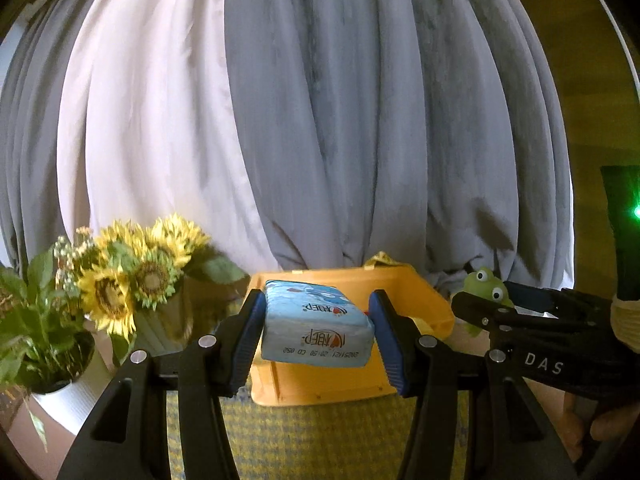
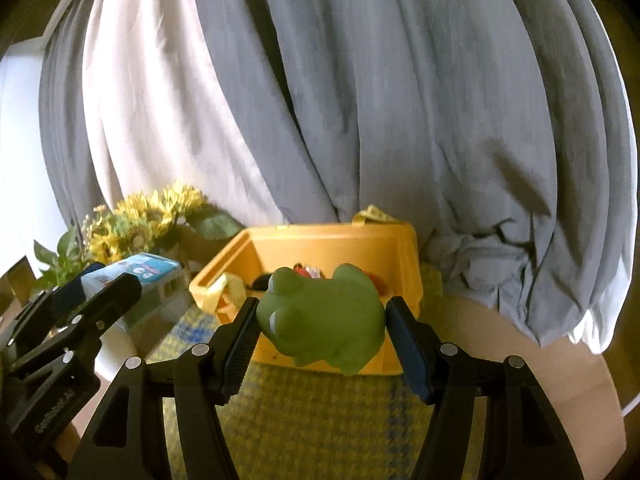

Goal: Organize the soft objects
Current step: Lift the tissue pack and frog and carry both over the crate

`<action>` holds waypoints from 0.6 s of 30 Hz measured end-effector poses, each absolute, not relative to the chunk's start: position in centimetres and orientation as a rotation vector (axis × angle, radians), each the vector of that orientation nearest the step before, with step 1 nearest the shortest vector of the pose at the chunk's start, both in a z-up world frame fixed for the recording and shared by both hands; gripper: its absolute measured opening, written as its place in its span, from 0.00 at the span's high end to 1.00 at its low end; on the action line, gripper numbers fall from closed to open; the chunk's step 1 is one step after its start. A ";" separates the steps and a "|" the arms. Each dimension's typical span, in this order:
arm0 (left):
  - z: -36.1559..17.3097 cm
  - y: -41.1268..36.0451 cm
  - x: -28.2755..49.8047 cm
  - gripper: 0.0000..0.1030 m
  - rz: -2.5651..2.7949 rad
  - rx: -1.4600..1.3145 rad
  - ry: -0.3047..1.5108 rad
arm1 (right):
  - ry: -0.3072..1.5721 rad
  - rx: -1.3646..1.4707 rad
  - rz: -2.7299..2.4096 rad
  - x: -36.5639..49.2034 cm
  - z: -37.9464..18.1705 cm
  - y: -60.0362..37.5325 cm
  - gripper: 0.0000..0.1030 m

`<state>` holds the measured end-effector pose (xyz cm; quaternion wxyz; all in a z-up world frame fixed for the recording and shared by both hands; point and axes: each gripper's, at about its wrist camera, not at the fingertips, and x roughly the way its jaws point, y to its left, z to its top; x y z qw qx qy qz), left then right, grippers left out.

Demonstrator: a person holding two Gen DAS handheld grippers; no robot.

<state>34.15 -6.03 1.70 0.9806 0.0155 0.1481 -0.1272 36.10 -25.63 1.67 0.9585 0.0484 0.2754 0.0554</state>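
Sunflowers: a bunch of sunflowers (image 1: pixel 132 276) in a pot stands far left on the table (image 2: pixel 520 344).
Left gripper: the left gripper (image 1: pixel 318 330) is clamped on a blue tissue pack (image 1: pixel 316 320), held in the air in front of the bin.
Bin: a yellow bin (image 2: pixel 360 240) sits in the middle on a yellow checked cloth (image 2: pixel 320 420).
Right gripper: the right gripper (image 2: pixel 322 336) squeezes a green toy frog (image 2: pixel 324 316), raised before the bin.
Backdrop: grey and white curtains (image 1: pixel 320 120) hang behind.
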 end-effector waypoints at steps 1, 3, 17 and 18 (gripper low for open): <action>1.9 -6.0 34.3 0.49 -0.256 0.029 0.292 | 0.550 0.098 0.113 36.2 1.9 -25.6 0.37; 2.3 -6.0 34.7 0.49 -0.256 0.024 0.280 | 0.533 0.088 0.112 36.4 2.3 -25.5 0.37; 4.2 -6.5 38.5 0.49 -0.252 0.049 0.210 | 0.459 0.076 0.102 39.5 4.2 -25.3 0.37; 4.3 -6.5 38.8 0.49 -0.250 0.051 0.206 | 0.457 0.076 0.098 39.9 4.3 -25.3 0.37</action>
